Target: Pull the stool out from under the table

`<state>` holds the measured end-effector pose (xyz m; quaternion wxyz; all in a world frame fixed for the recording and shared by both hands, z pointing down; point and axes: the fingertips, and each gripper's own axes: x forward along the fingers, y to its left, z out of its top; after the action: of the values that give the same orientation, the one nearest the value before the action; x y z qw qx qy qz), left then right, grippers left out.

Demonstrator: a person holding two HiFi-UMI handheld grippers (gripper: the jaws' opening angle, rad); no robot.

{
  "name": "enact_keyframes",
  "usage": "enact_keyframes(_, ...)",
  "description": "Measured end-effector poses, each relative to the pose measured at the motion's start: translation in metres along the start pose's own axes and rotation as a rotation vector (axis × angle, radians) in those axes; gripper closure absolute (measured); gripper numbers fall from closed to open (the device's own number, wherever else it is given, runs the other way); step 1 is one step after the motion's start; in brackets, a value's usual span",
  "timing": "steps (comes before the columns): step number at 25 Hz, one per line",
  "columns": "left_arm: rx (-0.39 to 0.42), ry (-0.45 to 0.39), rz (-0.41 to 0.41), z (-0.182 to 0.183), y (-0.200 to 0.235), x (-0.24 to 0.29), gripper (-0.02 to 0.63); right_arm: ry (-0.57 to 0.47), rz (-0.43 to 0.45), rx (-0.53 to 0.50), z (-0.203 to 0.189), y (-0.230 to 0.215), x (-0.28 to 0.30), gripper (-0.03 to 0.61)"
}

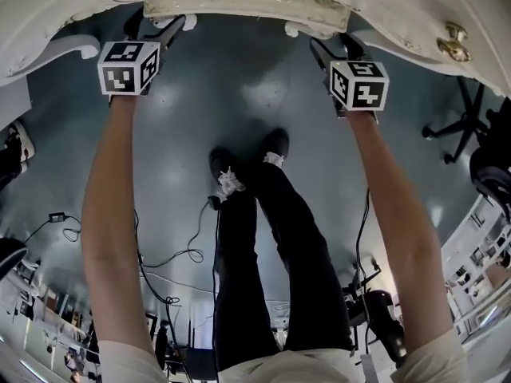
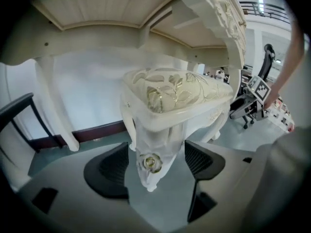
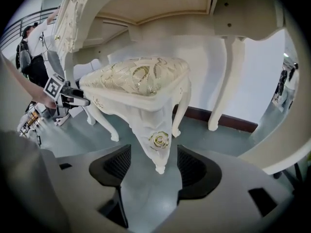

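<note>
The table (image 1: 383, 2) fills the far edge of the head view, and the stool (image 1: 247, 8) sits fully under it w/ only its near edge showing. Both gripper views put the seat (image 3: 136, 79) beneath the table's underside, so by my read no pulling is done yet. L gripper (image 2: 155, 168) is at the stool's near left corner, jaws wide apart w/ the near left leg (image 2: 148, 152) btwn them, pads (image 2: 114, 166) not touching it. R gripper (image 3: 153, 168) is the same at the near right corner: jaws wide, near right leg (image 3: 156, 135) btwn, no contact. So the approach is approx done and the grip isn't. Left to do, prob.: close both on the legs, then drag the stool toward the person over the floor (image 1: 223, 94) till clear of the table.
</note>
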<state>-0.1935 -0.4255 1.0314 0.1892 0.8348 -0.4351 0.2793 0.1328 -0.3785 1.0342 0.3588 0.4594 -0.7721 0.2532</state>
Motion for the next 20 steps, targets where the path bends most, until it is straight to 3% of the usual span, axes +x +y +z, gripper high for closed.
enact_keyframes(4, 0.08, 0.039, -0.043, 0.006, -0.008, 0.018, 0.258, 0.029, 0.001, -0.046, 0.01, 0.0, 0.011, 0.293)
enact_keyframes(10, 0.026, 0.048, -0.001, 0.003, -0.007, 0.017, 0.259, 0.033, -0.061, -0.011, 0.008, -0.004, 0.018, 0.304)
enact_keyframes(20, 0.001, 0.031, 0.023, -0.005, -0.012, 0.006, 0.262, 0.03, -0.078, 0.015, 0.002, 0.0, 0.012, 0.319)
